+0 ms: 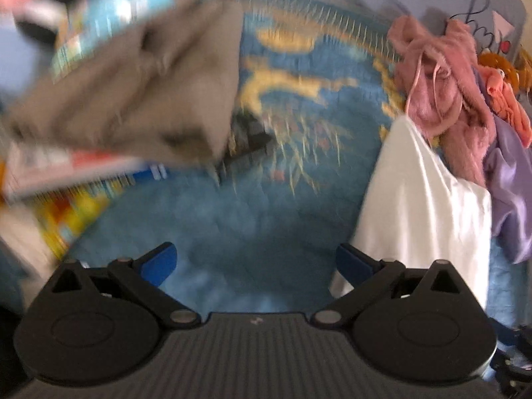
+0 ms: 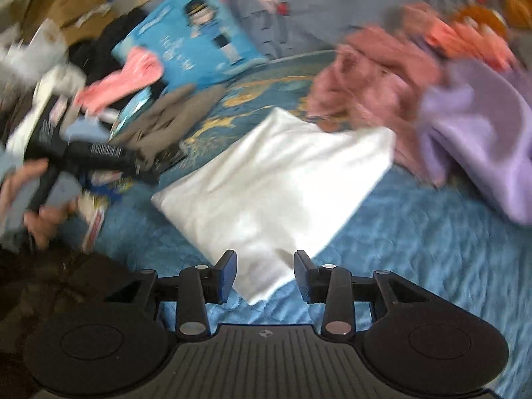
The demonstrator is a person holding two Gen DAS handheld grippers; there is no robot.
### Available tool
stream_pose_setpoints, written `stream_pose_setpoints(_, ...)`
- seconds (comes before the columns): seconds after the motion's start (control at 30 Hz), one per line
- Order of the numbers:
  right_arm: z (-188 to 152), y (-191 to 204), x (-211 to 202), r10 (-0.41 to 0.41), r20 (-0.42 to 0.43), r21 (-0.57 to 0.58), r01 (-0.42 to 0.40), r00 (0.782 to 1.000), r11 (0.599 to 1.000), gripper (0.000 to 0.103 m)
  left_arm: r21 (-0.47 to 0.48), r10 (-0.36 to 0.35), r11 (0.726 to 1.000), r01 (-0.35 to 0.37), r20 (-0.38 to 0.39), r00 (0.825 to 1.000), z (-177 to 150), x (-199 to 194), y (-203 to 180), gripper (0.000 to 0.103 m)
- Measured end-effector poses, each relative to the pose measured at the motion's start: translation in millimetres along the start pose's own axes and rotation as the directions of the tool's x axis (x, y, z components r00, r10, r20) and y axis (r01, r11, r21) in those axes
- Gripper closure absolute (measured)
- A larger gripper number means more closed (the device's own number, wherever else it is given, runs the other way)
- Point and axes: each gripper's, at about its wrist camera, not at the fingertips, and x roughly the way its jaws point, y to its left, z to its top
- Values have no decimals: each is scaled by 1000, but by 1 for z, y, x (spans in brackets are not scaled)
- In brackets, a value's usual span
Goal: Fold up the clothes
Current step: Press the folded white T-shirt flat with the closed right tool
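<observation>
Two claws are in play, and neither holds anything. The right gripper (image 2: 265, 274) has its jaws partly spread, hanging over the near corner of the white garment (image 2: 276, 179); that corner shows between the blue pads (image 2: 227, 274) in the right wrist view, but whether the pads touch the cloth cannot be told, and they do not look to pinch it. The left gripper (image 1: 256, 264) stands wide open over bare blue bedspread (image 1: 232, 232), with the same white piece just to its right.

The white piece lies folded flat on the bedspread, its long axis running from the near left corner under the right gripper away toward the far right, where it meets the pink heap (image 2: 369, 76) and the lilac cloth (image 2: 478, 133). The grey garment (image 1: 133, 89) lies far and left of the left gripper, beside the blue box (image 2: 196, 30).

By that layout, the right hand is the nearer one to the white piece, and the left hand (image 2: 36, 199) to the grey one.
</observation>
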Motion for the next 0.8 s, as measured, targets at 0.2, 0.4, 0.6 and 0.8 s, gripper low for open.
stream_pose_setpoints(0.2,-15,-26,8,81,-5,299,-76,997,951,63,-26,-60,998,57,-108,992,-8,14,-5,1)
stream_pose_setpoints(0.4,-29,-32,22,154,-11,462,-131,988,877,67,-33,-12,999,9,-104,994,-11,16,-6,1)
stream_pose_setpoints(0.6,-30,-33,36,123,-60,497,-77,991,864,93,118,223,970,-211,-90,971,-16,29,-26,0)
stream_pose_setpoints(0.8,-29,-30,38,112,-79,482,-60,991,874,97,94,229,971,-221,-76,971,-15,22,-23,1)
